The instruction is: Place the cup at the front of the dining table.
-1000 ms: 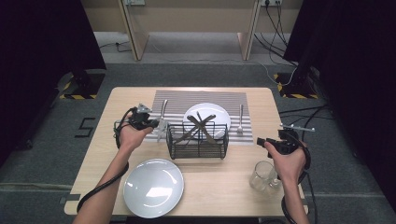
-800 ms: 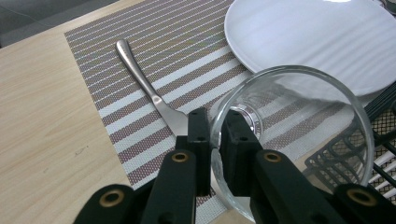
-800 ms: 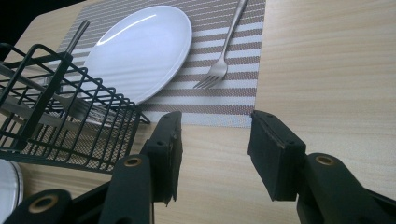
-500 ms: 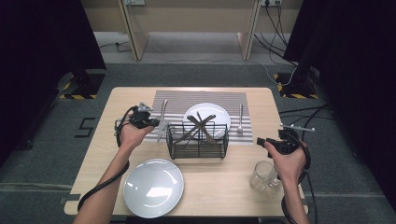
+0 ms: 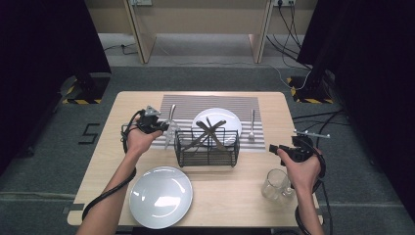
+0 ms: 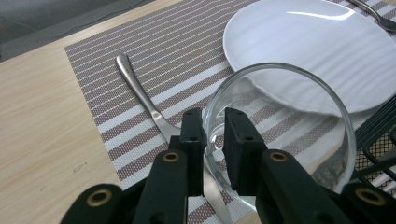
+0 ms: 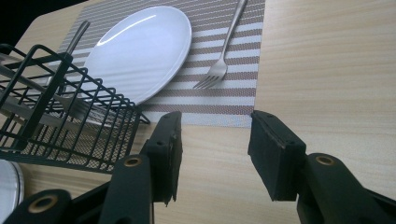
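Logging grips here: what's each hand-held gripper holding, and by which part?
Left hand-held gripper: the rim of a glass sits between its jaws, which have just been opening, so the hold looks loosened. Right hand-held gripper: nothing.

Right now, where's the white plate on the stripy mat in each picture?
High view: white plate at the middle, behind the wire basket.
Left gripper view: top right, behind the glass.
Right gripper view: top left, beside the fork.
Shared landmark: the striped mat under it.
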### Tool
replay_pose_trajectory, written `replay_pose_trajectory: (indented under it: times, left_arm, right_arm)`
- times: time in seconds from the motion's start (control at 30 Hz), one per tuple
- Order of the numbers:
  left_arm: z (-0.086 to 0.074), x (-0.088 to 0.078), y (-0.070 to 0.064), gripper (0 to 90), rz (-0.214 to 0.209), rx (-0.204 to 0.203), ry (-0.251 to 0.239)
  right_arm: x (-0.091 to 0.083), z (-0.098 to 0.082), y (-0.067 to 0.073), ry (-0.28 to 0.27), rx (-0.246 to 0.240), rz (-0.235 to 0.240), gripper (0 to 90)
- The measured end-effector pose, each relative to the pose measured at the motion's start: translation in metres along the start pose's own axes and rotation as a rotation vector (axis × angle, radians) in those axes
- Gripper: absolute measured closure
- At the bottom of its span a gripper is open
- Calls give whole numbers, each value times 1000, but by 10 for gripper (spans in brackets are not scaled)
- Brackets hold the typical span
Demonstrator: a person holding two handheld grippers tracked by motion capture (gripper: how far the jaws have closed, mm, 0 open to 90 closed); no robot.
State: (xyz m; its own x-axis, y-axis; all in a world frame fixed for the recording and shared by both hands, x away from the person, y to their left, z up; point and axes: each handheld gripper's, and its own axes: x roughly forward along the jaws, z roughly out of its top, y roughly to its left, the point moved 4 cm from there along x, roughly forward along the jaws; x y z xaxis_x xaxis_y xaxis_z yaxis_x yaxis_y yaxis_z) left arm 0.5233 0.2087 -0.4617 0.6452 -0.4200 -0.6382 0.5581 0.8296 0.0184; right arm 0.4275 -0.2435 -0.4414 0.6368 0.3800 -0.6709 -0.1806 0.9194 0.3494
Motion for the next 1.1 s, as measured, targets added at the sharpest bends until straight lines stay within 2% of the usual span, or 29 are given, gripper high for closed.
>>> replay_pose_trajectory:
  times: [0.33,1.1]
  left_arm:
    - [2,6,3,777,-8,-11,-17]
    - [9,15,4,770,-15,-12,-10]
  right_arm:
    - [0,0,0,-1,-2,0,540]
    - [-1,1,0,-6,-1,3,539]
